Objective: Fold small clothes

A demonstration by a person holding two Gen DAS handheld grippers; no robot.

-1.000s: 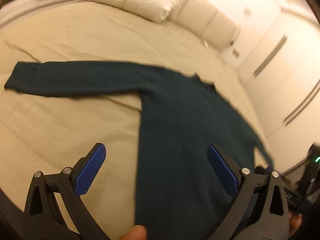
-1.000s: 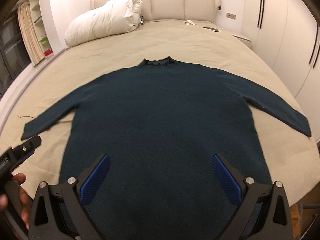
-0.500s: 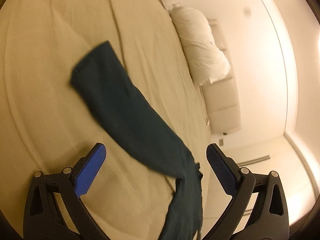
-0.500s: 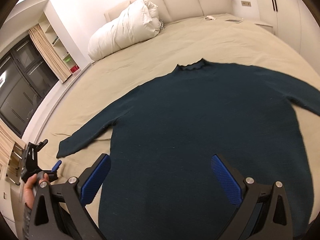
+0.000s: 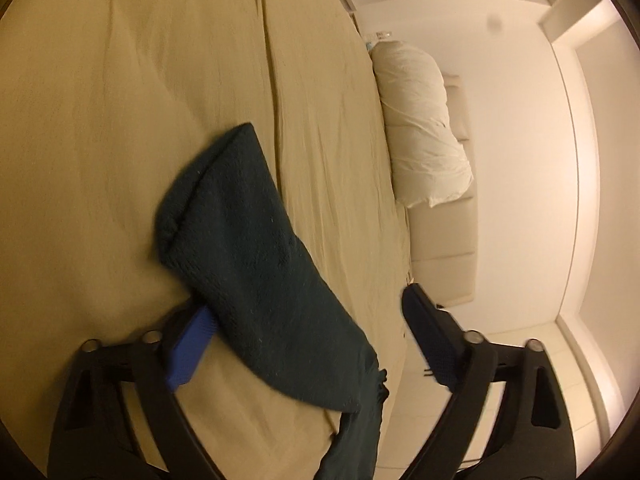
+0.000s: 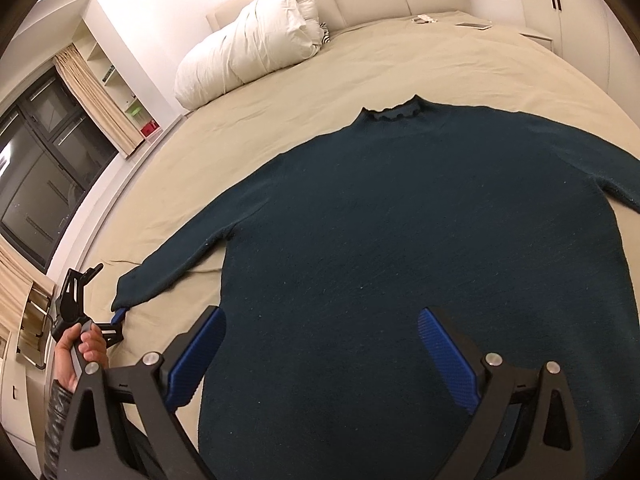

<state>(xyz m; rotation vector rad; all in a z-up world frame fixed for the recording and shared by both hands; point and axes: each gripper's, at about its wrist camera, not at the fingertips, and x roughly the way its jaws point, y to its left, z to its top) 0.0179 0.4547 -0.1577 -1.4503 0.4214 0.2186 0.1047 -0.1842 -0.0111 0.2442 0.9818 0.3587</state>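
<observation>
A dark teal long-sleeved sweater (image 6: pixel 420 248) lies flat, front up, on the beige bed (image 6: pixel 400 64), collar toward the headboard. Its left sleeve (image 5: pixel 248 248) runs between the fingers of my left gripper (image 5: pixel 308 320), which is open, one blue pad (image 5: pixel 188 352) slid under the sleeve near the cuff, the other pad above it. The right wrist view shows that gripper (image 6: pixel 104 304) at the cuff (image 6: pixel 128 292). My right gripper (image 6: pixel 320 360) is open and empty, hovering over the sweater's hem.
A white duvet roll (image 6: pixel 252 44) lies at the head of the bed, also in the left wrist view (image 5: pixel 420 128). A window with curtains (image 6: pixel 36 184) and shelves stand left of the bed. Wardrobe doors (image 6: pixel 580 8) are on the right. Small items (image 6: pixel 472 25) lie near the headboard.
My left gripper has swung left from the sweater's body to the left cuff and moved in around it. The right gripper turned left a little, staying above the hem.
</observation>
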